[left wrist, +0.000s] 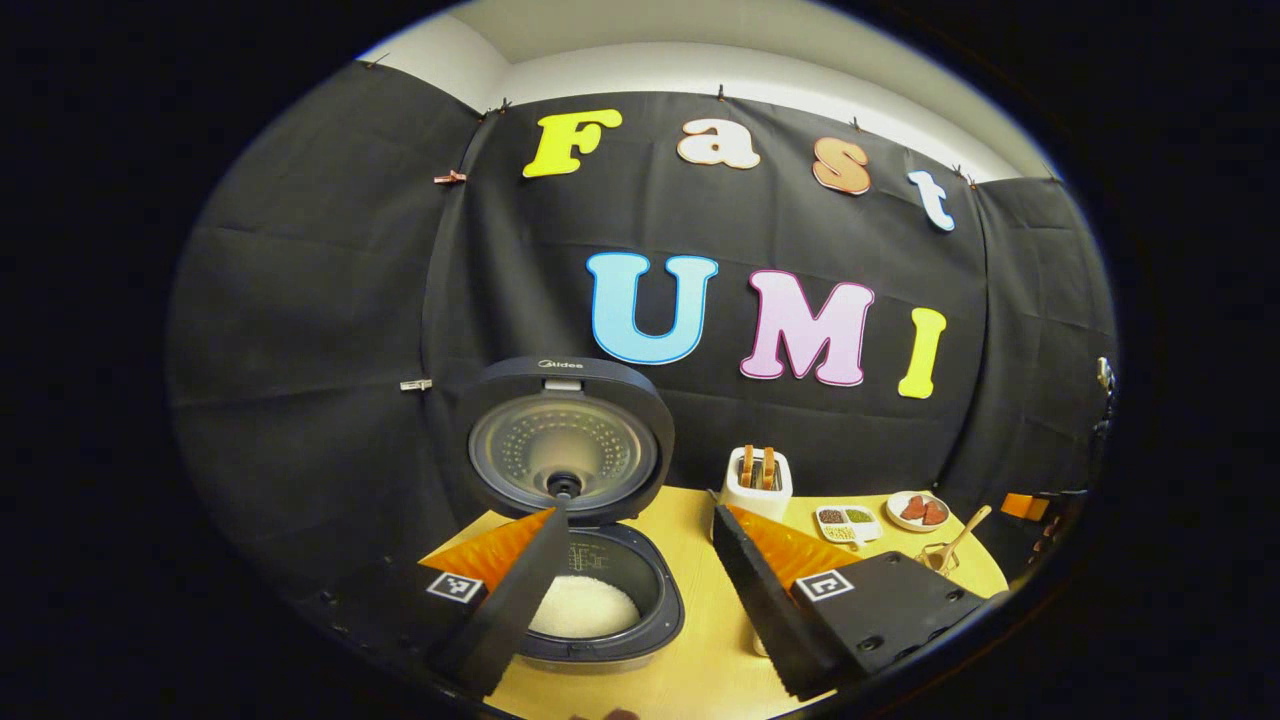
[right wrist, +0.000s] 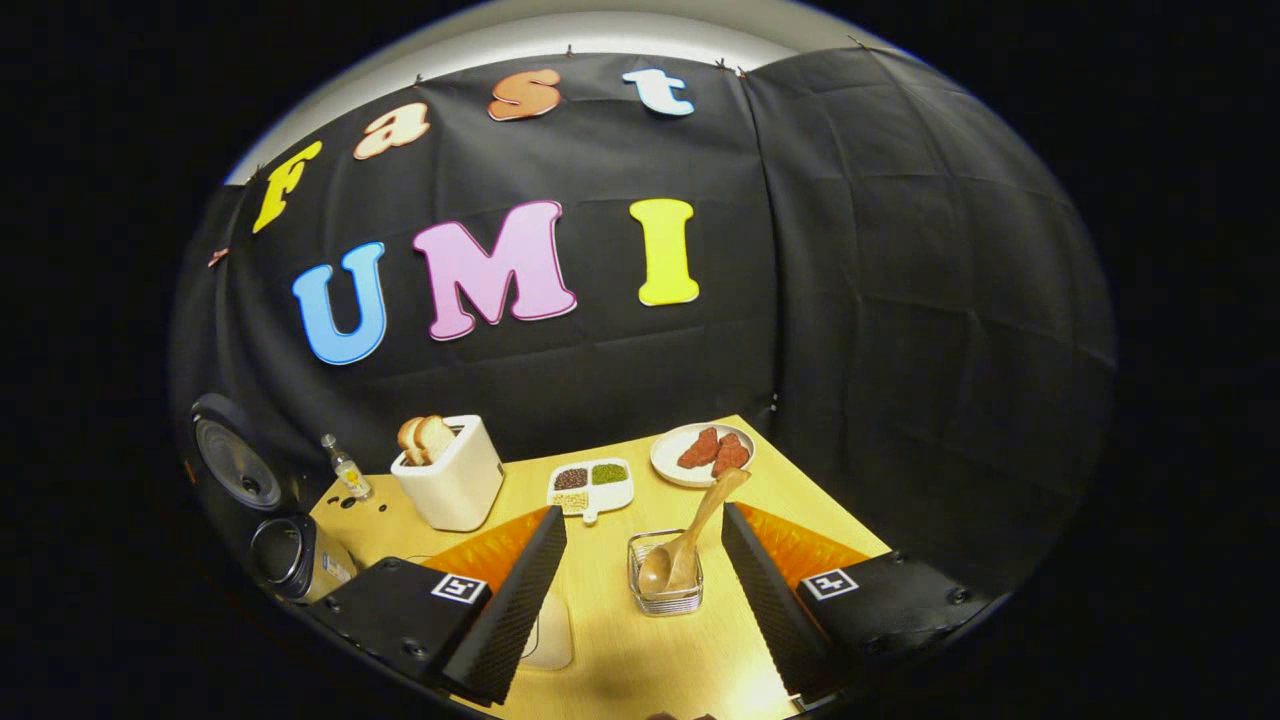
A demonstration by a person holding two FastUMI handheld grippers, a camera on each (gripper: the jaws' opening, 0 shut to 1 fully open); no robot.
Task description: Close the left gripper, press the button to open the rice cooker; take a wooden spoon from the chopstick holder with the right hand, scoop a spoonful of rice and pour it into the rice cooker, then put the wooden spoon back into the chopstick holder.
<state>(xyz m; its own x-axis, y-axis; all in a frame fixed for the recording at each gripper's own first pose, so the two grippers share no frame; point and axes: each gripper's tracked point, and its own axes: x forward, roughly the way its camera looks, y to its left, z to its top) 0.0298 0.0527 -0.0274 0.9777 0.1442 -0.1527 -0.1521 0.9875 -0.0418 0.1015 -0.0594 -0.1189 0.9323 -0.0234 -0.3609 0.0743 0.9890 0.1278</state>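
The rice cooker (left wrist: 640,600) stands with its lid (left wrist: 565,440) raised, and white rice (left wrist: 585,605) lies in the pot. My left gripper (left wrist: 634,520) is open in front of it, its left finger crossing the pot's rim. In the right gripper view the wooden spoon (right wrist: 690,545) leans bowl-down in the wire chopstick holder (right wrist: 665,575). My right gripper (right wrist: 642,520) is open, with the holder ahead between its fingers, untouched. The holder (left wrist: 938,558) and spoon (left wrist: 965,528) also stand at the far right of the left gripper view. The cooker (right wrist: 285,555) is at the left edge.
On the wooden table (right wrist: 610,640) stand a white toaster (right wrist: 450,475) with bread, a divided dish of beans (right wrist: 590,487), a plate of red pieces (right wrist: 702,453) and a small bottle (right wrist: 345,467). A white object (right wrist: 552,630) lies partly under my right gripper's left finger.
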